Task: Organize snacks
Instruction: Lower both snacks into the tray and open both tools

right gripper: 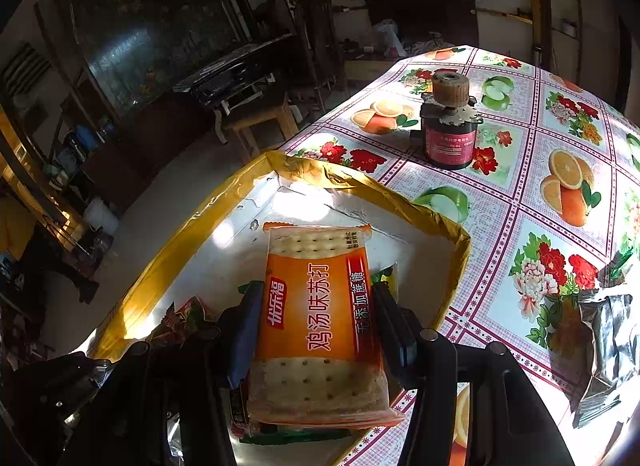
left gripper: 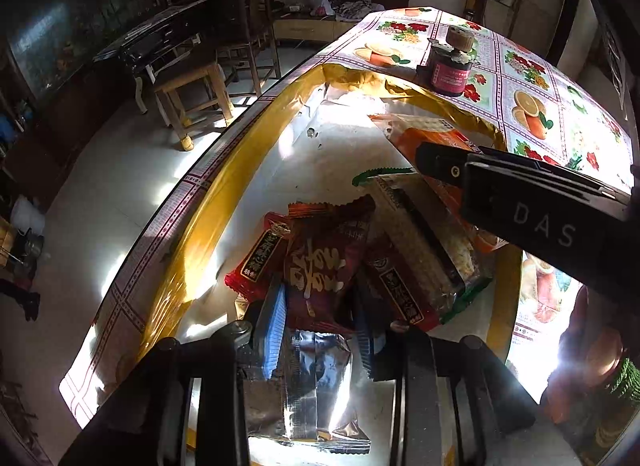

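Gripping a silver packet (left gripper: 316,382) over the gold-rimmed tray (left gripper: 208,201), the left gripper (left gripper: 320,330) hangs above red snack packs (left gripper: 316,266); the right gripper (right gripper: 316,330) clamps an orange cracker pack (right gripper: 320,318) above the same tray.

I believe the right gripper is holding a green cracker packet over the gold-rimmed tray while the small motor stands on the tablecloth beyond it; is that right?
Not quite: the cracker packet gripped by the right gripper is orange, not green, as the right wrist view shows. It is indeed over the gold-rimmed tray, with the small motor on the tablecloth beyond.
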